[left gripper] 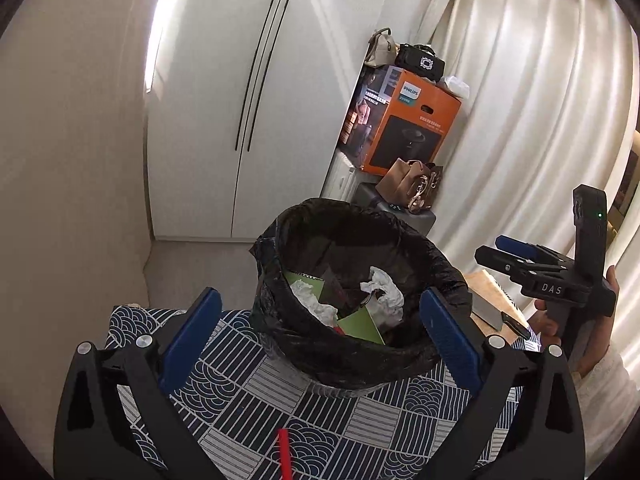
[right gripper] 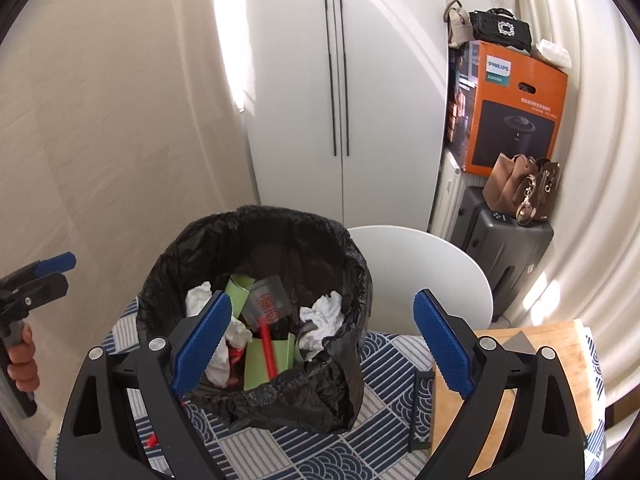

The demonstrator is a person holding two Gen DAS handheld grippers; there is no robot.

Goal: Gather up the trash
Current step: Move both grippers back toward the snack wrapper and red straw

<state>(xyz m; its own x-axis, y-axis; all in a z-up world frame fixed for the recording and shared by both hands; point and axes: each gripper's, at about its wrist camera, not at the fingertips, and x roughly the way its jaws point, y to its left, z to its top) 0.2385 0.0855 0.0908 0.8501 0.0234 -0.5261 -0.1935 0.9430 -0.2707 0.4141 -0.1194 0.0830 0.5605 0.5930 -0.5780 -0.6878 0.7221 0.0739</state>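
Note:
A bin lined with a black bag stands on a table with a blue patterned cloth. Inside lie crumpled white tissues, green card pieces, a clear plastic cup and a red stick. My left gripper is open just in front of the bin, nothing between its blue pads. My right gripper is open too, over the bin's right rim and empty. Each gripper shows in the other's view: the right one, the left one. A red stick lies on the cloth.
A wooden cutting board with a knife lies right of the bin. A round white surface stands behind it. Farther back are a white wardrobe, an orange box, a grey suitcase with bags, and curtains.

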